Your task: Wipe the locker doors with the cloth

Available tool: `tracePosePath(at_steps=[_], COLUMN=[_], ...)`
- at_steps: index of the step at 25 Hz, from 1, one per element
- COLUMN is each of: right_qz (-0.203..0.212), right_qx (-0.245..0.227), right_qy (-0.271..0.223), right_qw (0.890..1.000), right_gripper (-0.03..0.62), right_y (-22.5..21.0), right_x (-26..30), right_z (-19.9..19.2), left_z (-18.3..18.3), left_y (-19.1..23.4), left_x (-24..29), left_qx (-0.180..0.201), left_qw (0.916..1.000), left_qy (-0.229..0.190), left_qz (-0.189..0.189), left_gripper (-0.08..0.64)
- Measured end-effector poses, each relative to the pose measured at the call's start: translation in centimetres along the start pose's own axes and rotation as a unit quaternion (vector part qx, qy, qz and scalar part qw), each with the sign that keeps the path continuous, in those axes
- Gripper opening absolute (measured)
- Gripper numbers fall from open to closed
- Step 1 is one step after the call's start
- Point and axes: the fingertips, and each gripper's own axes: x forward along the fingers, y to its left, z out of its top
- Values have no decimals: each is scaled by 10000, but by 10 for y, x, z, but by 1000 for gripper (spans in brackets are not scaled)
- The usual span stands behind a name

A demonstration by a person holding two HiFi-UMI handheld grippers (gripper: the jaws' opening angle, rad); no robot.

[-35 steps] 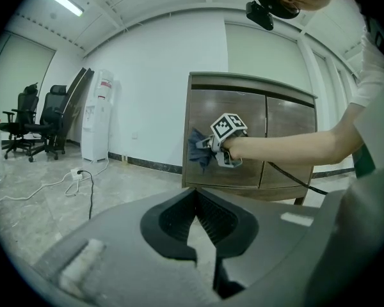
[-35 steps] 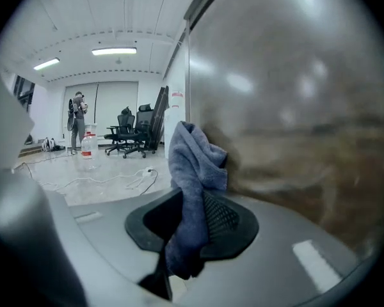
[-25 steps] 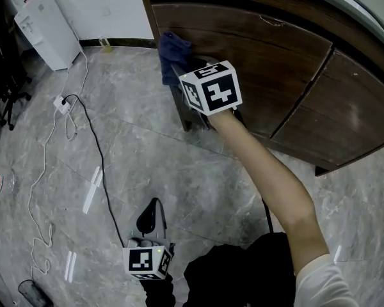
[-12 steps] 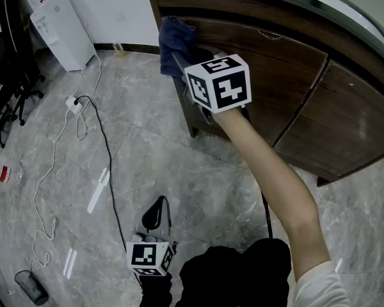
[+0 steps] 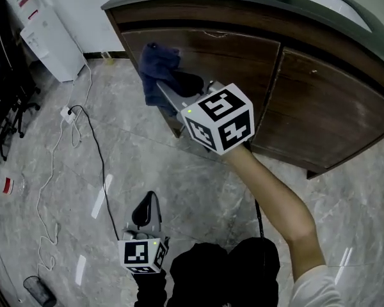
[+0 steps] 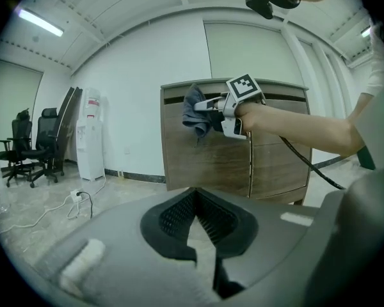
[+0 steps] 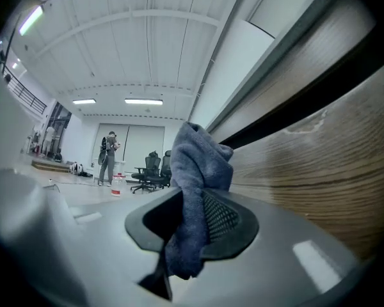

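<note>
In your head view a white dispenser (image 5: pixel 46 38) stands upper left, chairs (image 5: pixel 13 88) sit at the left edge, and a cable (image 5: pixel 103 171) runs from a power strip (image 5: pixel 67 112) down across the floor (image 5: pixel 192 190).

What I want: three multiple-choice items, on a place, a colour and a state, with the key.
1. The cloth is up in front of: A the left locker door; B the right locker door; C the water dispenser.
2. The cloth is: A white; B red; C dark blue.
3. The right gripper is: A open, empty; B shut on the cloth; C lying on the floor.
Key: 1 A, the head view shows it by that door's left edge; 2 C, both gripper views agree; 3 B, its pads pinch the cloth.
</note>
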Motion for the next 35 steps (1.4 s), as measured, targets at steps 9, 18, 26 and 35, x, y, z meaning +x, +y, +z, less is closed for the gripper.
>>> tracePosePath(at_steps=[9, 18, 26, 35], right_qz=[210, -516, -1161, -2236], right_qx=[72, 474, 574, 700], right_qy=[283, 590, 798, 539], right_qw=[9994, 9958, 9884, 9707], right_gripper=[91, 91, 91, 91], right_y=[19, 18, 41, 76], right_x=[-86, -198, -282, -408], right_z=[55, 161, 280, 425], left_z=[130, 311, 451, 584], left_y=[-48, -91, -128, -194], left_x=[-34, -80, -131, -202], left_qx=[106, 123, 280, 514], left_qw=[9994, 9975, 9942, 9851], left_qy=[297, 340, 166, -301], left_qz=[-155, -602, -1021, -1614], left_gripper=[2, 2, 2, 2])
